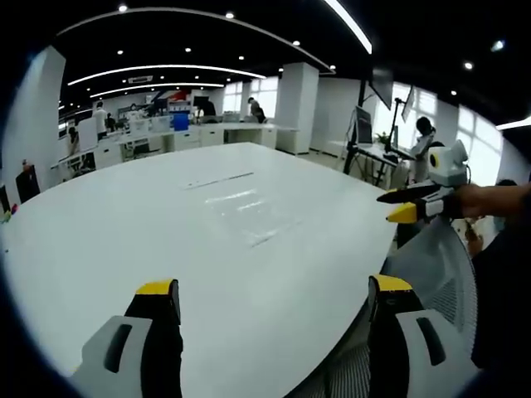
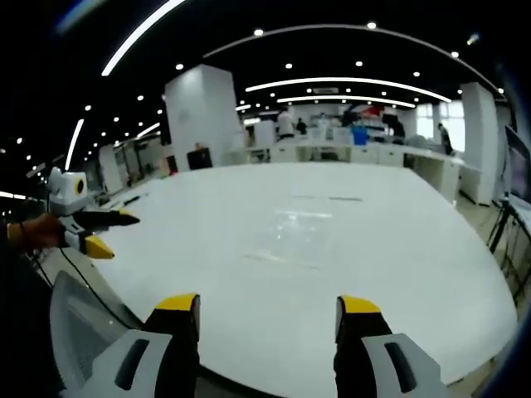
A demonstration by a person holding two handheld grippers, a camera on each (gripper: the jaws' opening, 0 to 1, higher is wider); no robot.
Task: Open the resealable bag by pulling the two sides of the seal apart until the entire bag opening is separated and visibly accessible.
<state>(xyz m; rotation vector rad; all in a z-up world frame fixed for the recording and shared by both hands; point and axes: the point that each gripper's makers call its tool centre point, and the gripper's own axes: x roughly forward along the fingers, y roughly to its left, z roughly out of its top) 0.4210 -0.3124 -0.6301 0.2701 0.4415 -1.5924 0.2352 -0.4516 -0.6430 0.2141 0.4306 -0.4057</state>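
- Left tongs (image 1: 274, 290) hang above the near edge of the bench (image 1: 99, 249), jaws spread wide with nothing between them; yellow tips, black pads, grey bodies.
- Right tongs (image 2: 270, 303) do the same on their side: parted, empty, hovering over the white top.
- Right tongs also poke into the left gripper view from the right; there the 2 dark jaws taper to a yellow tip with a slim gap between them.
- Left tongs show up at the left of the right gripper view, held by a hand.
- Resealable bag (image 1: 245, 211) lies flat near the middle of the bench, well ahead of both tools. In the right gripper view the bag (image 2: 303, 228) reads as a faint glossy patch.
- It looks like clear thin film, nearly vanishing against the white; a dark strip (image 1: 217, 180) at its far end may be the seal, though I cannot say for sure.
- Task looks barely begun: nobody is touching the bag.
- To do it well, I'd bring both tools to the seal end, 1 per side, pinching only a single layer each.
- Slick film on a smooth, glossy top may slide, so pull steadily and work along the whole seal.
- A mesh chair back (image 1: 440, 274) sits close below the bench edge; keep clear of it.
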